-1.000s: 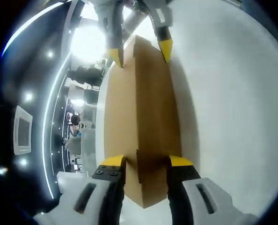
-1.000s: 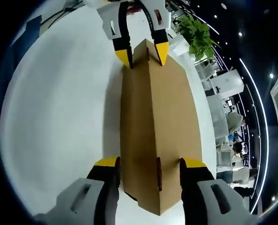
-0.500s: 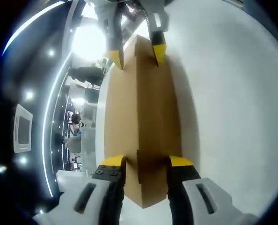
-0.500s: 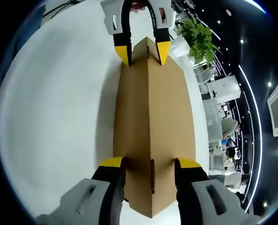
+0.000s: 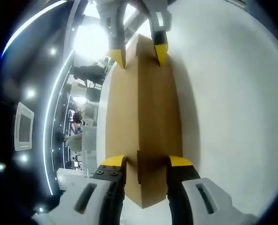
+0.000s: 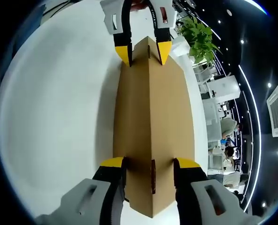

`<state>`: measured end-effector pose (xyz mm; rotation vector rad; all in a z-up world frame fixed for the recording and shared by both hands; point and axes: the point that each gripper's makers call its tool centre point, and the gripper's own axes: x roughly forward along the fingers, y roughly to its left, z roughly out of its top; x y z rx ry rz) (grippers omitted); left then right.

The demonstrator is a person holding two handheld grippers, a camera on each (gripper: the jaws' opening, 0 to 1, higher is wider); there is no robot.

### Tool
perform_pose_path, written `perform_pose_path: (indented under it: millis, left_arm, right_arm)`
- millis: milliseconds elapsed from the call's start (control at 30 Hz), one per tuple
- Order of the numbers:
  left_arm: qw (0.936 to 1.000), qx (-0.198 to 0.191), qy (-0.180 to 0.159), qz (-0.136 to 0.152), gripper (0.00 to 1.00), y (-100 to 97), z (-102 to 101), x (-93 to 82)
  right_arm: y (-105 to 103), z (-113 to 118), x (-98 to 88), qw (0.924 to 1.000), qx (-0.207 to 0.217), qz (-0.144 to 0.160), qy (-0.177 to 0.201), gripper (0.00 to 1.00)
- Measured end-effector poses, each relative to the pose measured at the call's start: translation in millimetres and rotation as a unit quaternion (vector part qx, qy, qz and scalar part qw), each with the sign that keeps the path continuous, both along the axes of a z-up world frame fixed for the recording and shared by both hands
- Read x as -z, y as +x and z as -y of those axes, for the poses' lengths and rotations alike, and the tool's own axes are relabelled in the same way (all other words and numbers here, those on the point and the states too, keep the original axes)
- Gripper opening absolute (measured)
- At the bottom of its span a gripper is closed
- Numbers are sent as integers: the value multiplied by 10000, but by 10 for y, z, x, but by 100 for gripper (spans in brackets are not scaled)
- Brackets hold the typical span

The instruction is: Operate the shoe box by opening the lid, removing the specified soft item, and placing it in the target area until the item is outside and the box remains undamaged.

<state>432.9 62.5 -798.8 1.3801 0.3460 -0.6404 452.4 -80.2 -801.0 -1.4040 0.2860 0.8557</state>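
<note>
White table (image 5: 232,103) is seen broad and bare beneath a long brown shoe box (image 5: 143,117), lid down and unopened; the soft item is presumed inside, unseen. The box is pinched at both short ends: left gripper (image 5: 146,161) is closed on the near end in the left gripper view, jaws pressed to either side of the corner edge, and right gripper (image 6: 148,163) is closed likewise on the opposite end in the right gripper view, each tool also seen at the far end of the other's view. Whether lid alone or lid and base together are caught cannot be told. Risk judged greatest from clamping: thin card could be creased or the corner crushed. If the ends are raised unevenly, the lid could be twisted or torn. If the base is caught too, the whole box could be lifted instead of opened.
</note>
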Motion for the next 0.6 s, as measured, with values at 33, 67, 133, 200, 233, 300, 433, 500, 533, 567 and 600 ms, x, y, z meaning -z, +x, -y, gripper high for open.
perform_pose_path:
  millis: [33, 67, 133, 200, 233, 300, 433, 500, 533, 567, 600]
  left_arm:
    - [10000, -10, -12, -1, 33, 0, 0, -2]
    - [10000, -23, -23, -3, 33, 4, -1, 2]
    - [10000, -53, -31, 8, 33, 5, -3, -10]
    - [10000, -76, -34, 40, 32, 7, -10, -35]
    - [9999, -91, -38, 60, 32, 9, -16, -51]
    - [9999, -115, -57, 101, 31, 18, -29, -95]
    - [9997, -136, -118, 145, 30, 26, -34, -148]
    - [9997, -148, -139, 164, 30, 28, -31, -168]
    - [9996, -152, -151, 177, 30, 30, -31, -177]
    - [9995, -166, -165, 201, 29, 32, -30, -196]
    - [9995, -169, -173, 222, 29, 35, -29, -219]
  right_arm:
    - [-2, 0, -6, 10000, -7, 3, 2, 38]
    - [-5, 1, -14, 10000, -21, 6, 11, 38]
    - [-4, -3, -24, 10000, -35, 17, 14, 37]
    - [-8, -9, -51, 10000, -16, 24, 43, 36]
    - [-10, -11, -60, 10000, -17, 33, 50, 36]
    - [-17, -19, -107, 9999, -14, 70, 101, 35]
    - [-14, -22, -158, 9998, -25, 120, 136, 34]
    - [-14, -20, -183, 9998, -23, 143, 147, 33]
    - [-13, -20, -198, 9998, -22, 156, 153, 33]
    - [-9, -18, -216, 9997, -11, 187, 151, 33]
    - [-6, -18, -233, 9997, -3, 212, 146, 32]
